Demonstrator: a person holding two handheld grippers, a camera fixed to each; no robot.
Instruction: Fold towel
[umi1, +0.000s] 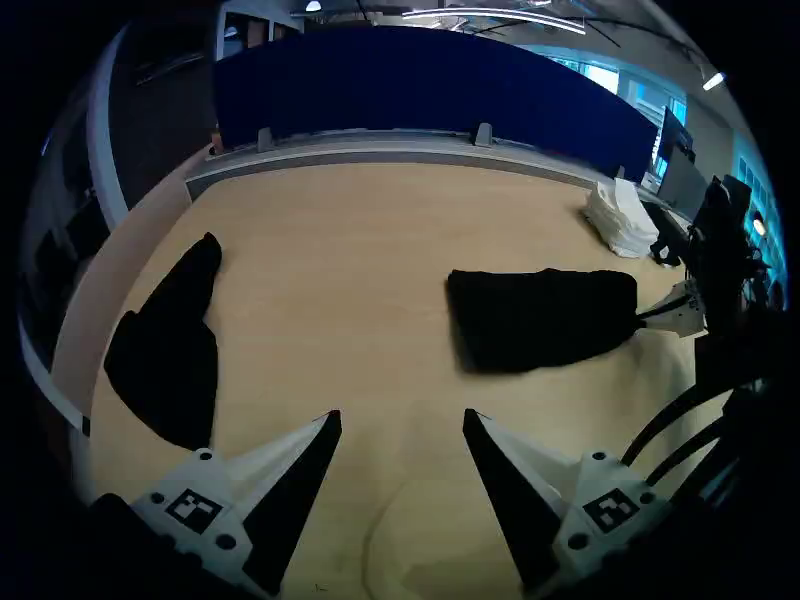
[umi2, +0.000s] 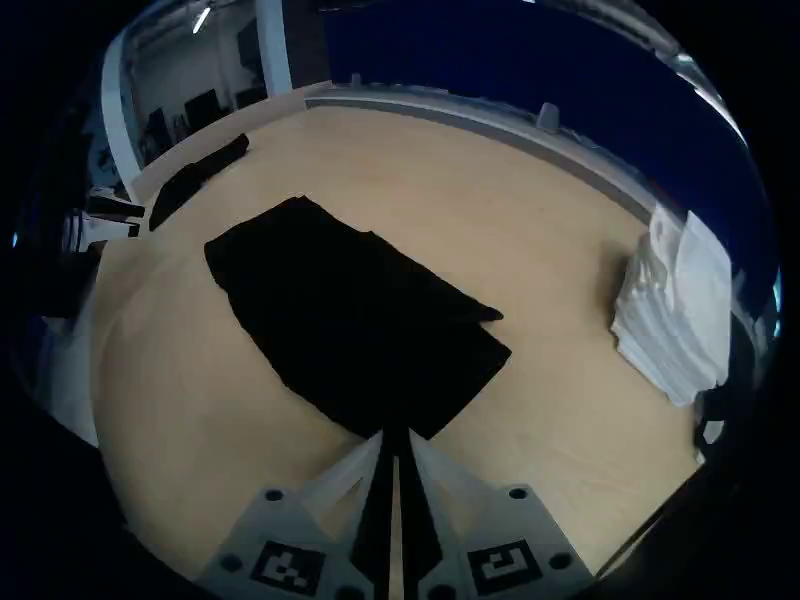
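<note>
A black towel (umi1: 545, 315) lies folded on the wooden table (umi1: 350, 250), right of centre in the left gripper view. My left gripper (umi1: 401, 418) hovers open over bare wood, well short of the towel, with nothing between its fingers. My right gripper (umi1: 650, 318) reaches in from the right, its tips at the towel's edge. In the right gripper view the black towel (umi2: 350, 320) spreads out ahead, and my right gripper (umi2: 396, 435) is shut on its near edge. The left gripper (umi2: 112, 212) shows small at the far left.
A second black cloth (umi1: 170, 350) lies near the table's left edge and appears again as the dark cloth (umi2: 195, 175). A stack of white towels (umi1: 620, 215) sits at the far right, seen also as the white stack (umi2: 675, 310). A blue divider (umi1: 420, 85) backs the table.
</note>
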